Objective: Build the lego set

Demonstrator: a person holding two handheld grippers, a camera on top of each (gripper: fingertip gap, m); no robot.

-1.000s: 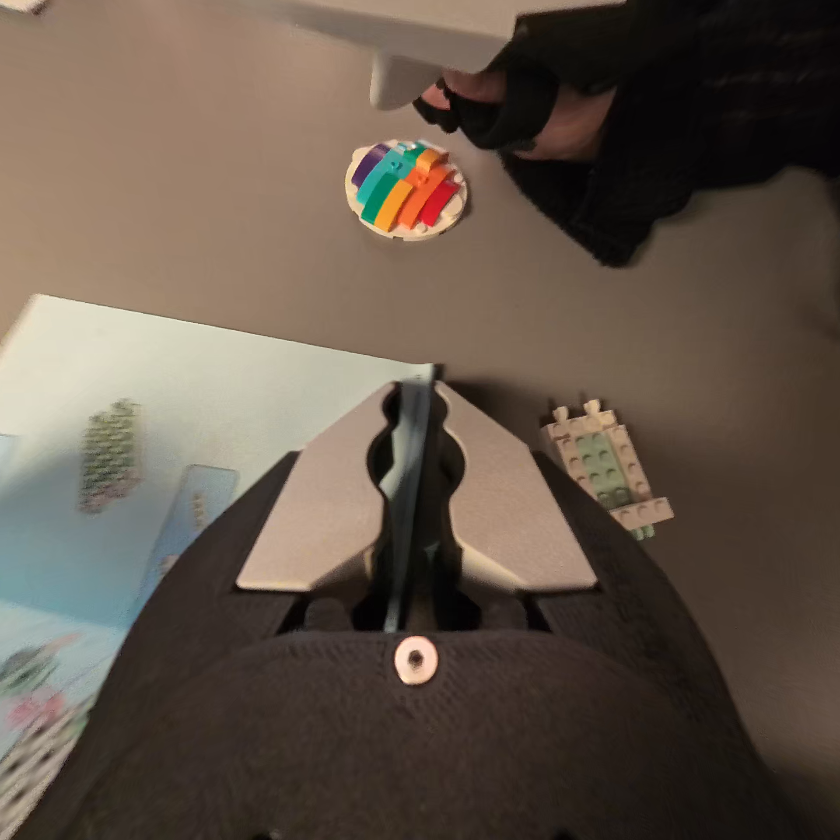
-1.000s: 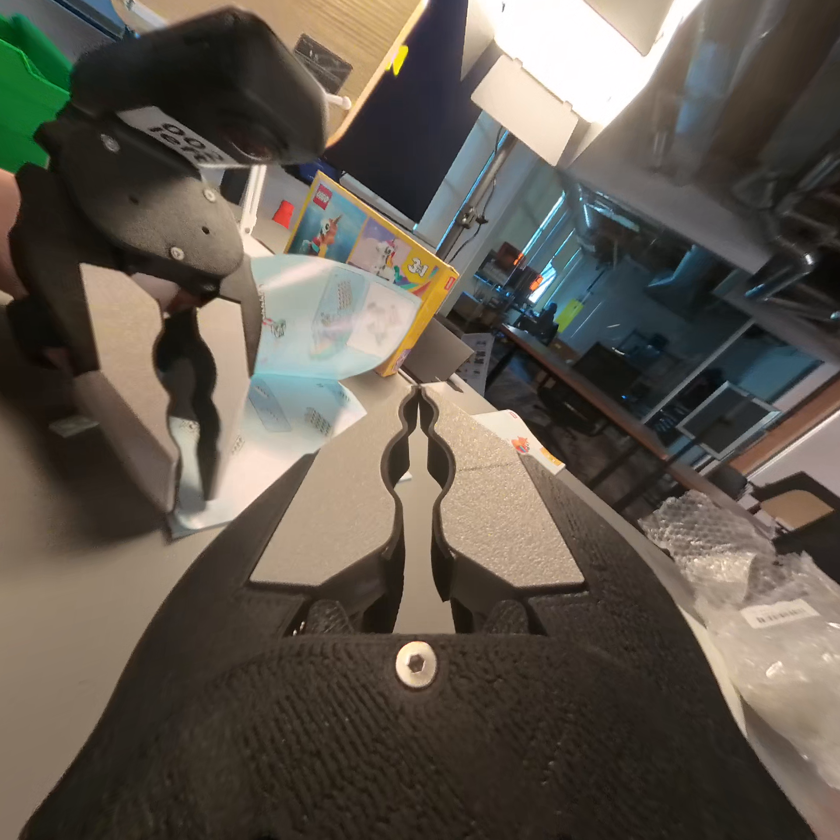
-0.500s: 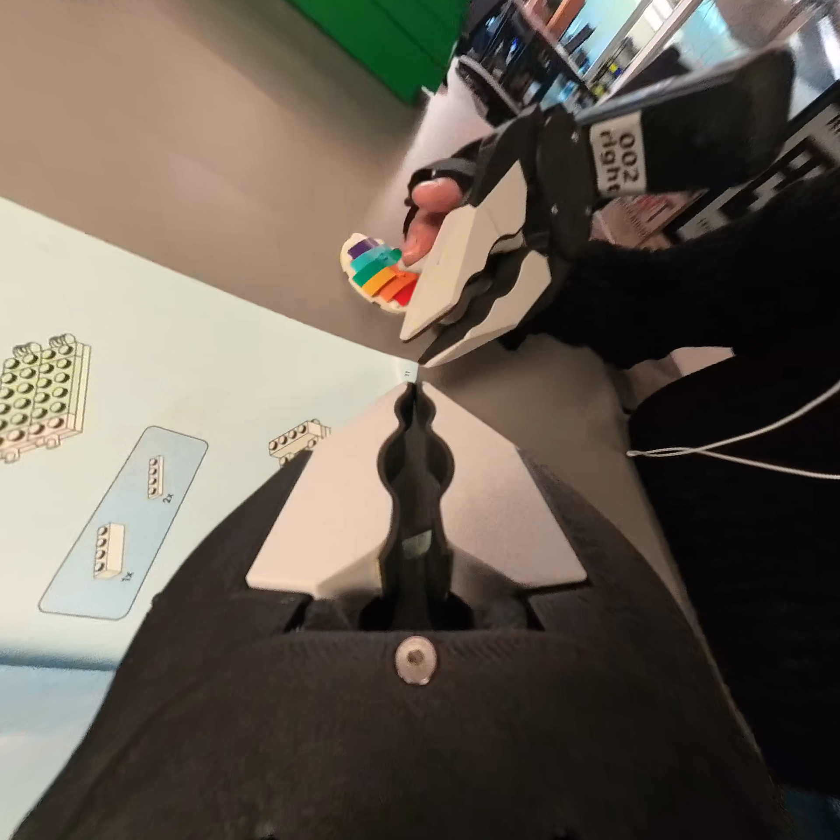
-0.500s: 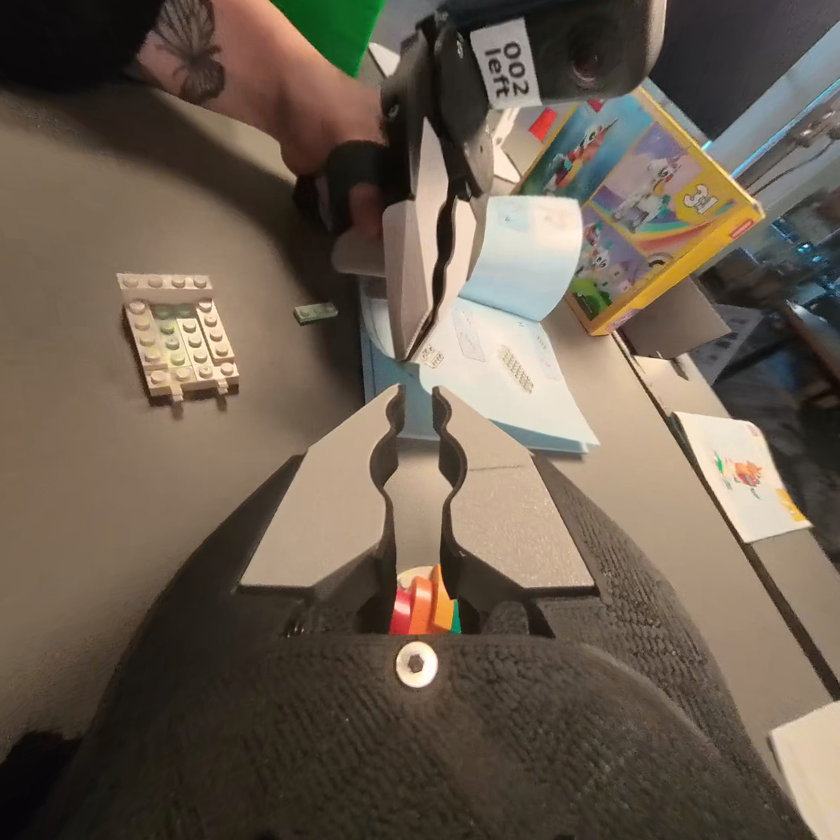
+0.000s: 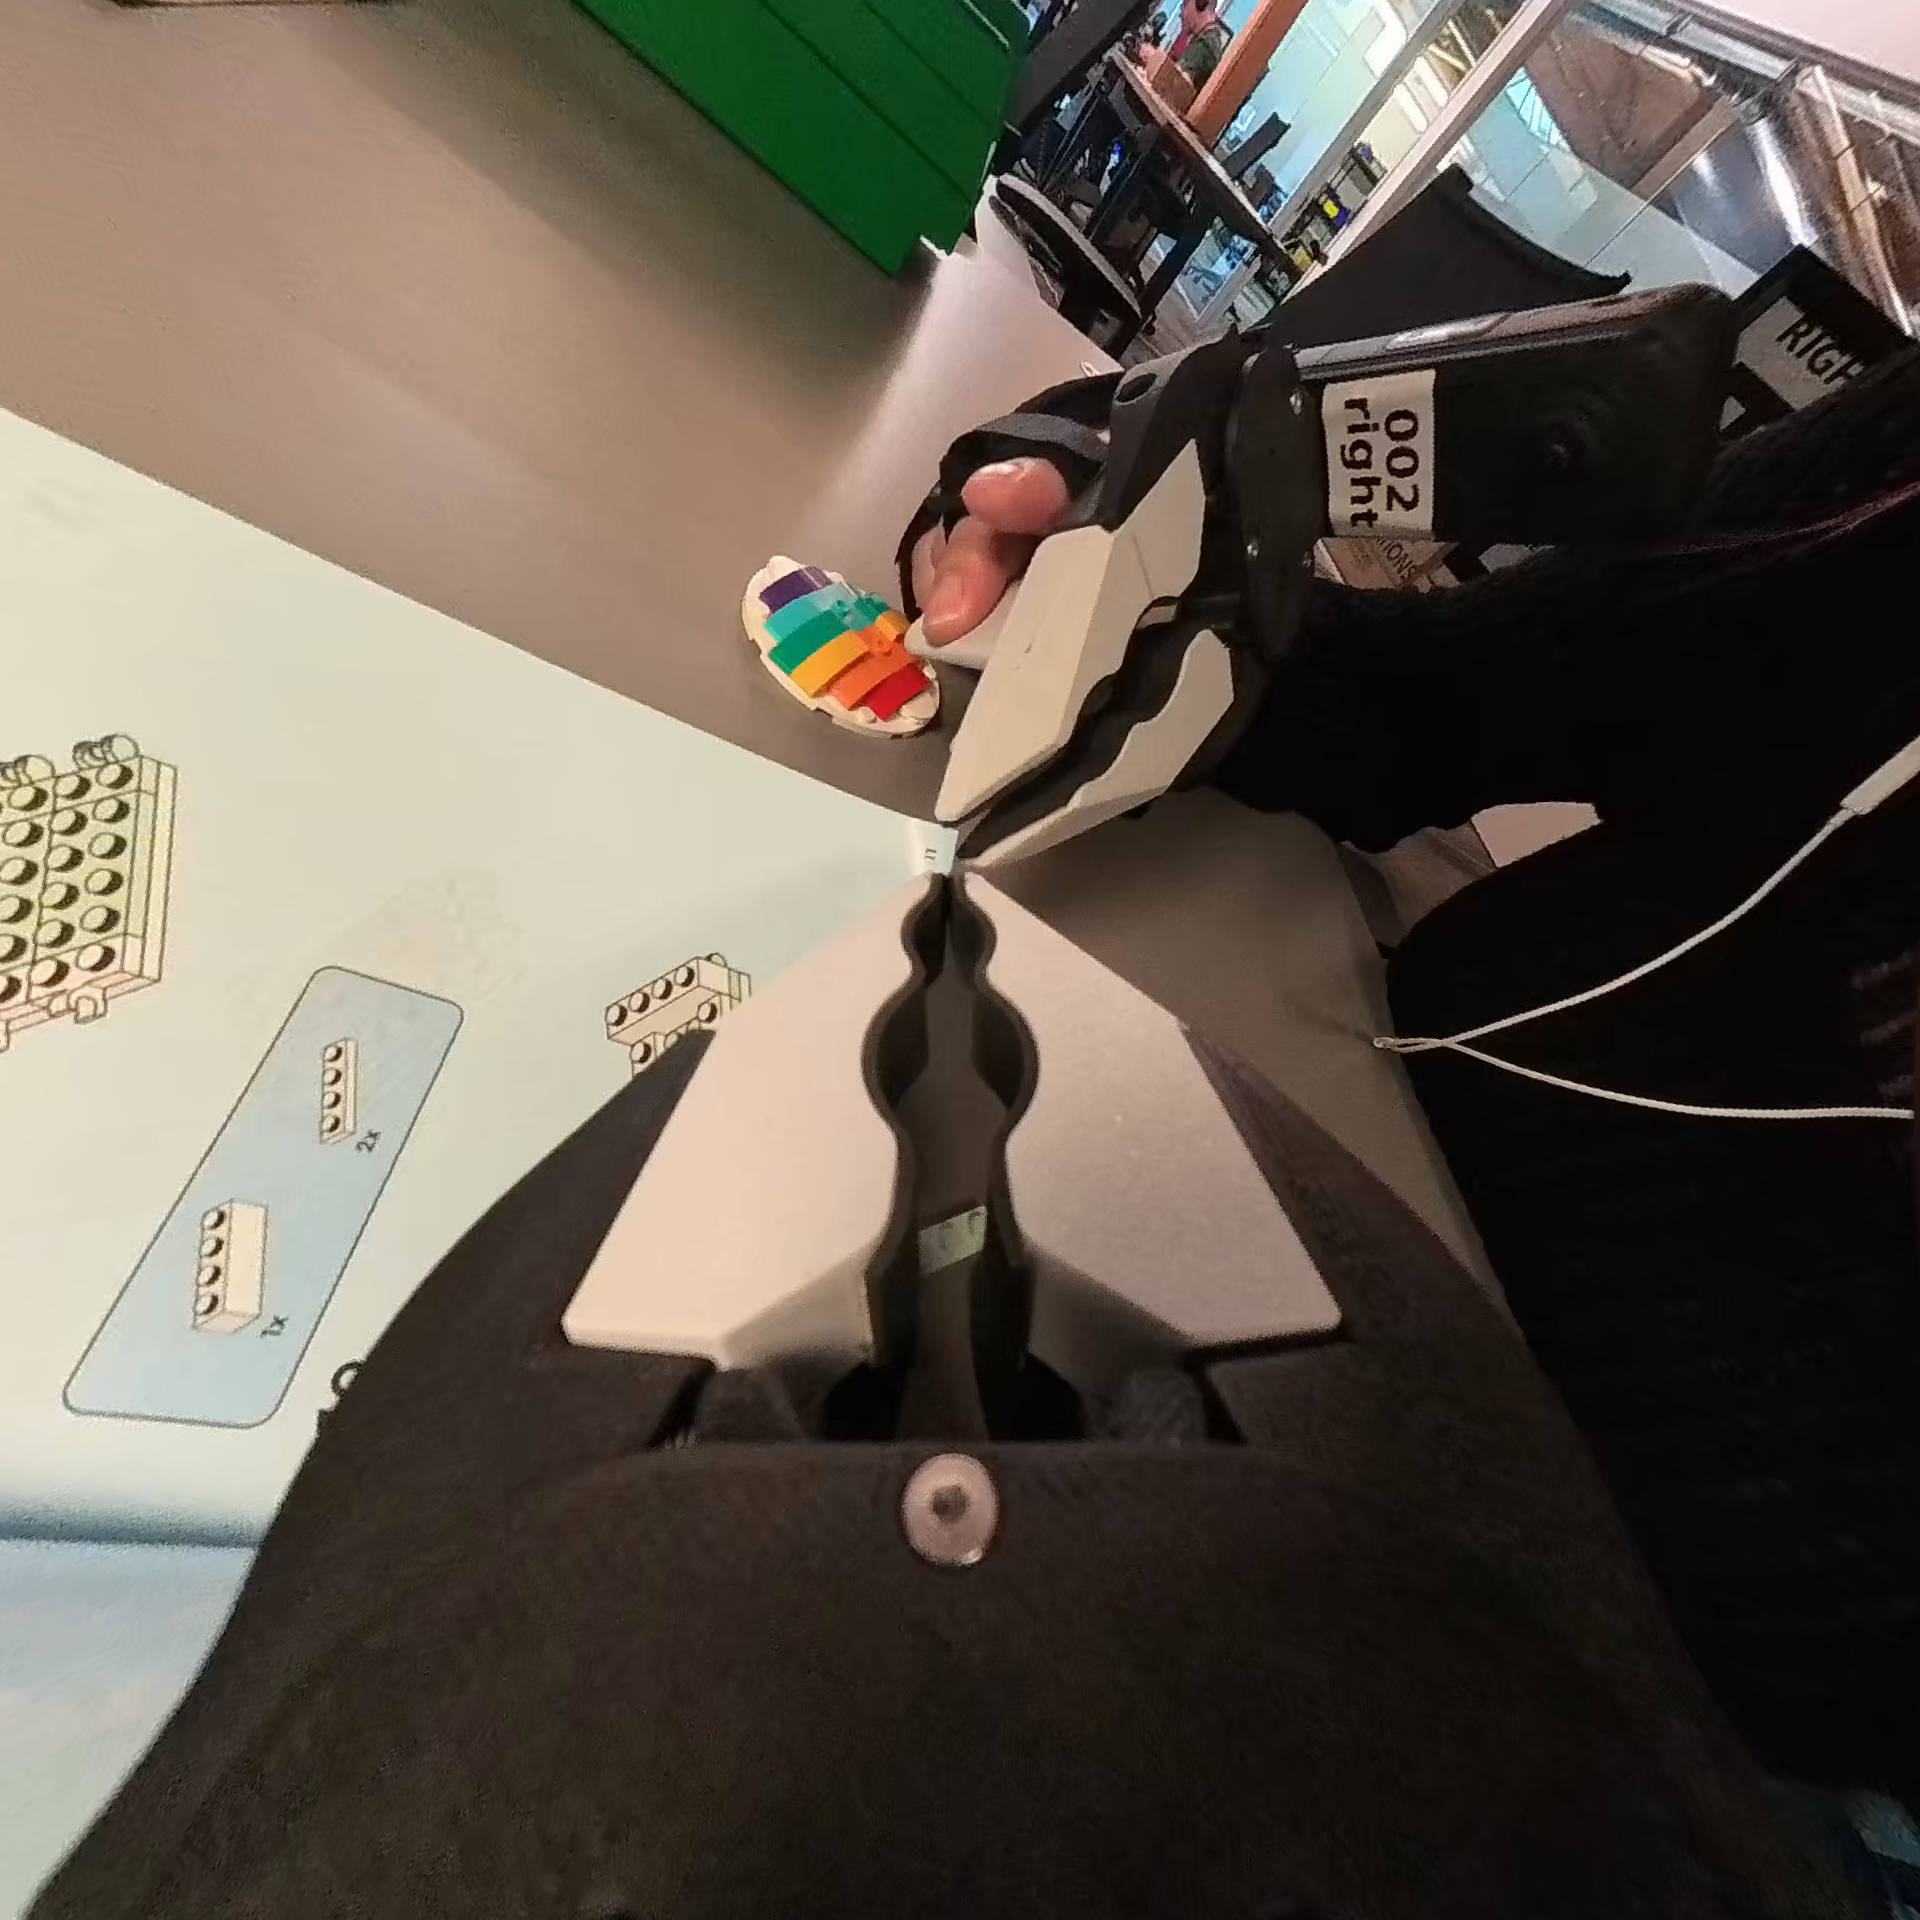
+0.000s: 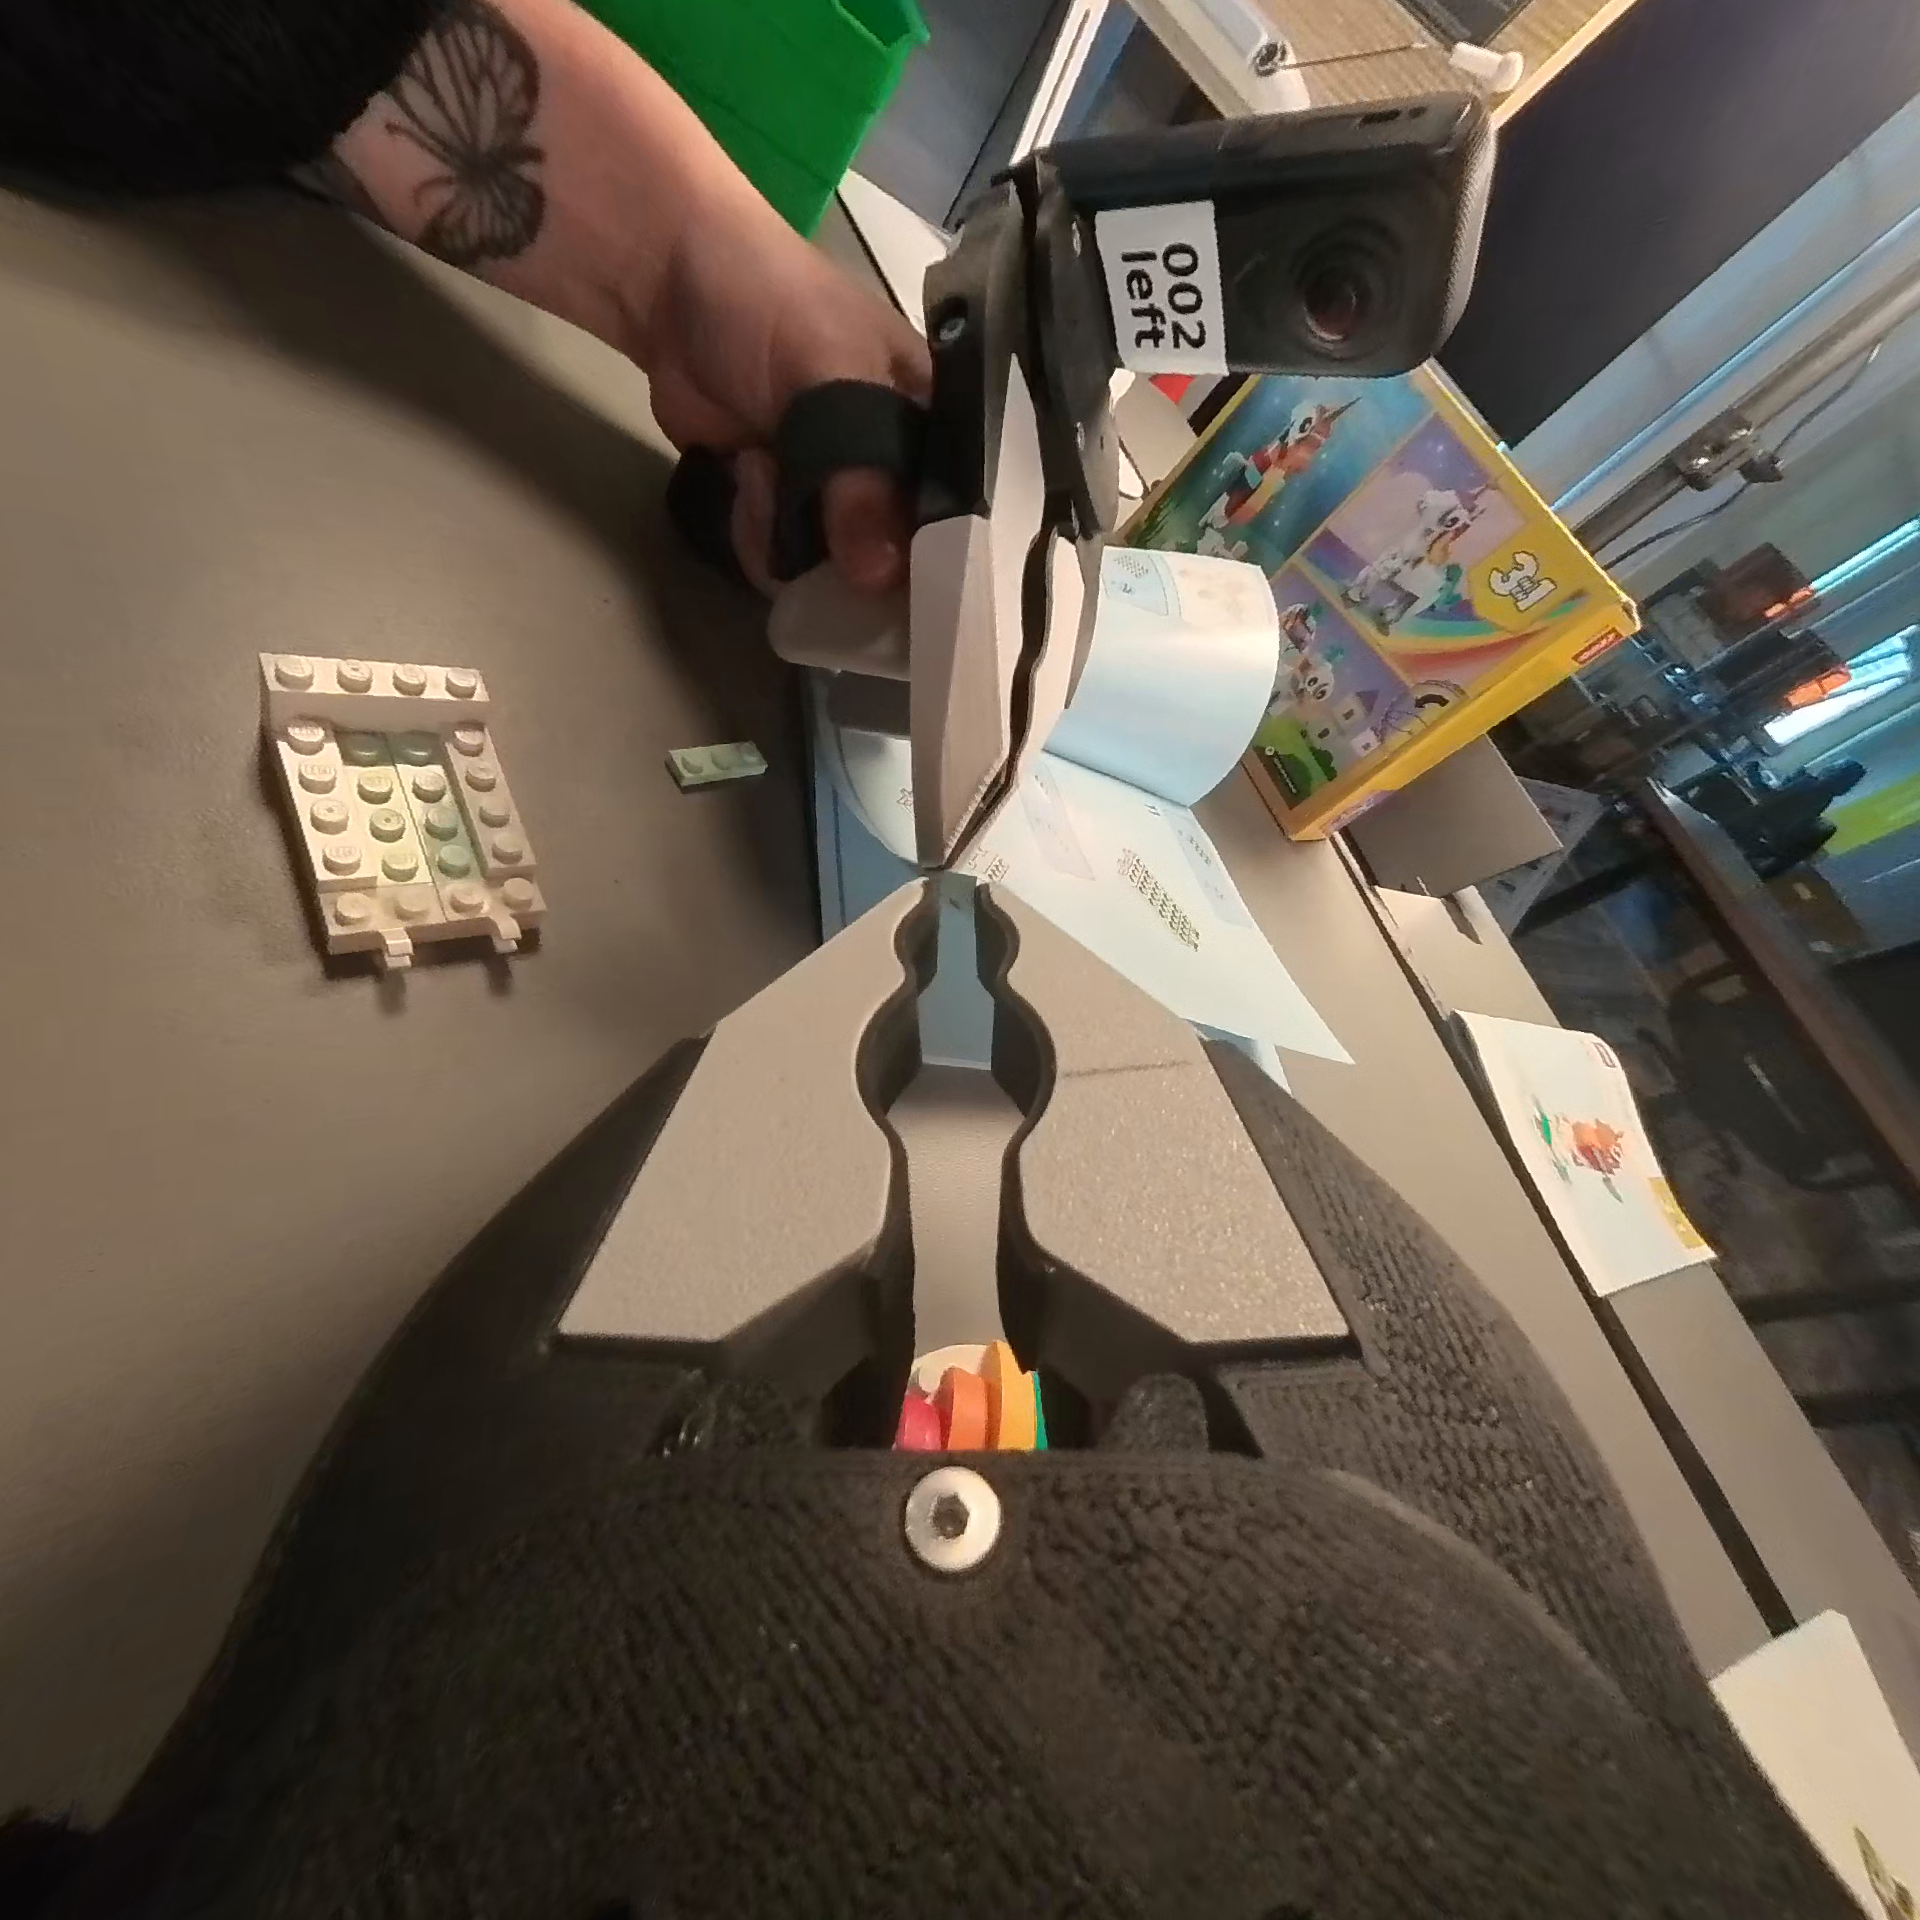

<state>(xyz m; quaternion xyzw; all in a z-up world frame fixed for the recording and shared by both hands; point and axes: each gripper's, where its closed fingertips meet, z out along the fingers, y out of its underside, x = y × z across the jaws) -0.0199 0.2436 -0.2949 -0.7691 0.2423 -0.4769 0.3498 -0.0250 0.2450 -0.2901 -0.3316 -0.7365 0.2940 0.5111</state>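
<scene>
1. Presently, the left gripper (image 5: 948,878) is closed at the tips, pinching the corner of an instruction booklet (image 5: 416,727) page.
2. Right gripper (image 6: 948,883) tips stand almost touching at that same corner; whether it grips the page cannot be told.
3. Grey-green plate assembly (image 6: 400,810) and rainbow disc (image 5: 842,660) lie on the worktop (image 6: 156,520), apart from both.
4. Risk: opposing pulls could tear the page.

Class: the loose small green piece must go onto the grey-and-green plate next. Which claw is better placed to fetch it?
Left, probably: the left claw is nearer the green piece and plate; the right claw hangs farther back.
</scene>
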